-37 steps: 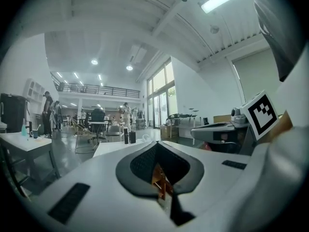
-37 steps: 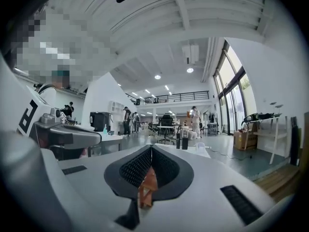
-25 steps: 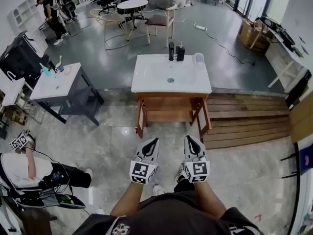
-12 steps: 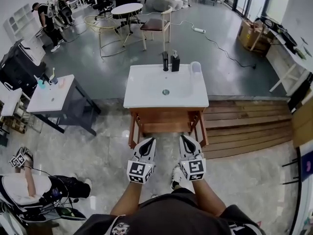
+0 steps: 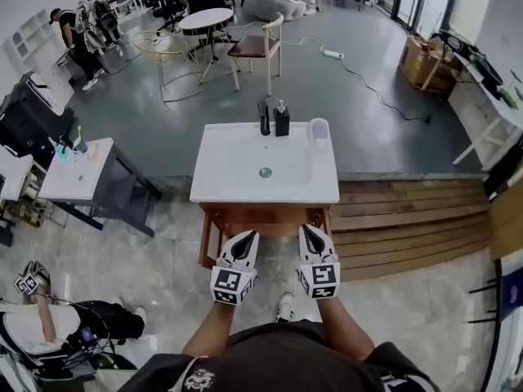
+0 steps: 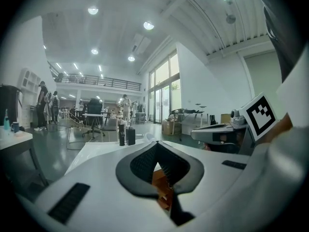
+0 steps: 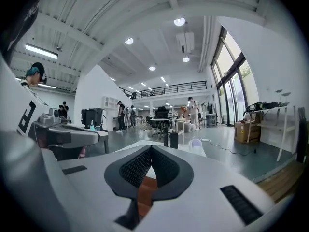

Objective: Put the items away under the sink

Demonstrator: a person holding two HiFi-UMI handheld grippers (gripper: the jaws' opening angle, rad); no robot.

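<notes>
Now | left tongs closed, empty | right tongs closed, empty | both near sink front edge

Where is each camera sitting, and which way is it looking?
Head view: on the person's head, looking steeply down at the white sink; shows the left gripper, right gripper, forearms and dark shirt.
Left gripper view: on the left gripper, looking level along its shut jaws over the sink; the right gripper shows at the right.
Right gripper view: on the right gripper, looking along its shut jaws likewise; the left gripper shows at the left.
Shared: all three see the soap dispenser at the sink's back.
</notes>
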